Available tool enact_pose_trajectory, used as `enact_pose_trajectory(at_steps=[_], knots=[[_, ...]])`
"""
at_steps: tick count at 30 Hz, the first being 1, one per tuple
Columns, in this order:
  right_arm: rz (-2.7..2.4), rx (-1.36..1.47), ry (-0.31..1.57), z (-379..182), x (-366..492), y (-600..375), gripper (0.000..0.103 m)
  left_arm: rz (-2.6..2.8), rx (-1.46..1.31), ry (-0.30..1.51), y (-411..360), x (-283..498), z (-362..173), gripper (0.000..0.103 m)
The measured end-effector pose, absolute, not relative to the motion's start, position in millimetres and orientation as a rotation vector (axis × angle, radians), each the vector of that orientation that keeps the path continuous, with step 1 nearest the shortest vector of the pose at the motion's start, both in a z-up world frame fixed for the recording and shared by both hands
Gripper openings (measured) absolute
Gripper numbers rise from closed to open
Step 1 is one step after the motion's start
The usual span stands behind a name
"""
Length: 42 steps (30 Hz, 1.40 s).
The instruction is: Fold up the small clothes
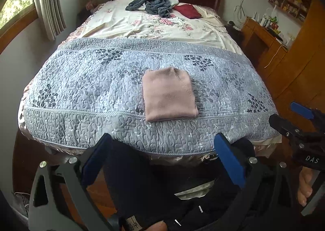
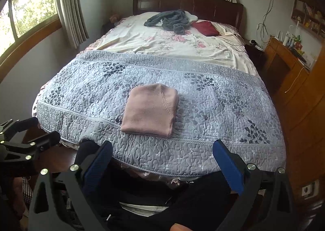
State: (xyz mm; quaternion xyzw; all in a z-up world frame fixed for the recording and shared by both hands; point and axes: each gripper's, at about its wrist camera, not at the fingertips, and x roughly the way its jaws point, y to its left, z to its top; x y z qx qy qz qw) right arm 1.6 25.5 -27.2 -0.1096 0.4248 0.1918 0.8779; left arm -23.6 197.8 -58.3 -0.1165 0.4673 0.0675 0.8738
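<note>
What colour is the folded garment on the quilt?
The folded garment is dusty pink, plain, seen best in the left wrist view.

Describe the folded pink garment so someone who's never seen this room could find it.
Start at the bed and look to its near end, covered by a grey-blue quilt. The pink garment lies on that quilt, folded into a neat rectangle. The blue-grey clothing and dark red item lie far off by the headboard.

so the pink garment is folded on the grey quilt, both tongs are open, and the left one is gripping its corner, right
Not quite. The pink garment lies folded on the grey quilt, and both tongs are open, but the left tongs grip nothing: the left wrist view shows them held back off the bed's foot edge, as are the right tongs.
</note>
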Motion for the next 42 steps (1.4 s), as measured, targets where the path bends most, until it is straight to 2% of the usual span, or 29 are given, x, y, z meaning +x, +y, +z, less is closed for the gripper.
enact_pose_trajectory(at_steps=[42], knots=[[0.441, -0.237, 0.908, -39.2, 7.0, 31.2, 0.099, 0.183, -0.209, 0.973, 194.4, -20.0, -55.1, 0.099]])
